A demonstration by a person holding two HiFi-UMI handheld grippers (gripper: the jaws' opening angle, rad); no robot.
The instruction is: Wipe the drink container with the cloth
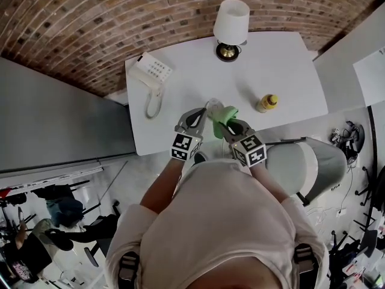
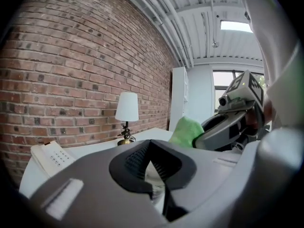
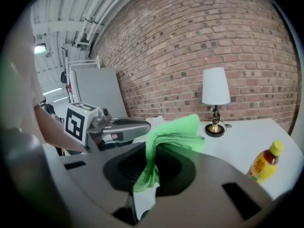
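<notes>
— What colour is the cloth (image 1: 224,114)?
— Bright green. The drink container (image 1: 212,106) is clear, the bench (image 1: 283,59) white.
— And the bottle (image 1: 267,103) on the right?
— Yellow, with orange-red print. The lamp (image 1: 231,14) is white with a brass base, and the wall (image 1: 90,29) is red-brown brick.

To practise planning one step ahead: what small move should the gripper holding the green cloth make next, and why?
Probably press the folded green cloth, clamped in the right gripper, sideways against the clear drink container that the left gripper seems to hold. Cloth and container sit side by side above the white table, so a short push should start the wipe.
</notes>
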